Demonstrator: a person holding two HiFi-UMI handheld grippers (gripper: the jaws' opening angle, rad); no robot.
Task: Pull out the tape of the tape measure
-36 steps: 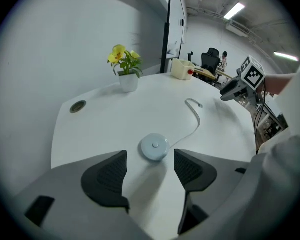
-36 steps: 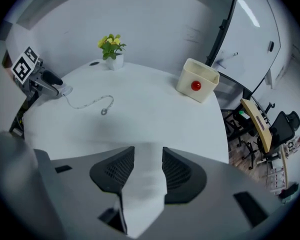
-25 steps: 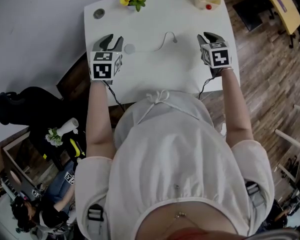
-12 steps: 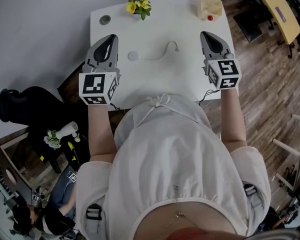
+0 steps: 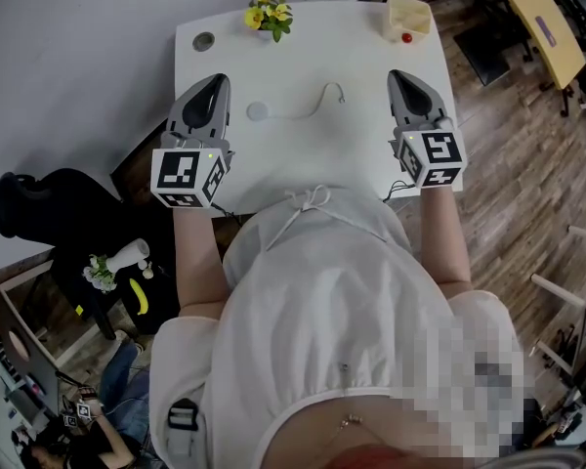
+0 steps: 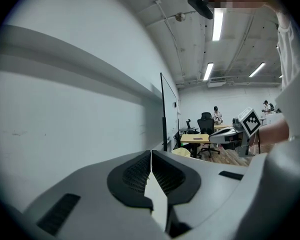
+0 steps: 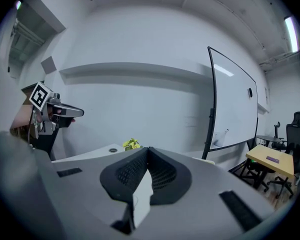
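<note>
Illumination is bright and even, supplied by ceiling strip lights (image 6: pixel 217 24). The white surface (image 5: pixel 303 149) reads close to overexposed, and shadows on it are soft. Both gripper views show strong fisheye curvature and black vignetting at the corners. The nearest foreground is slightly soft.

table (image 5: pixel 303 154) white | flowers (image 5: pixel 267 6) yellow | floor (image 5: pixel 508 164) brown planks | tape measure (image 5: pixel 258 110) grey
</note>
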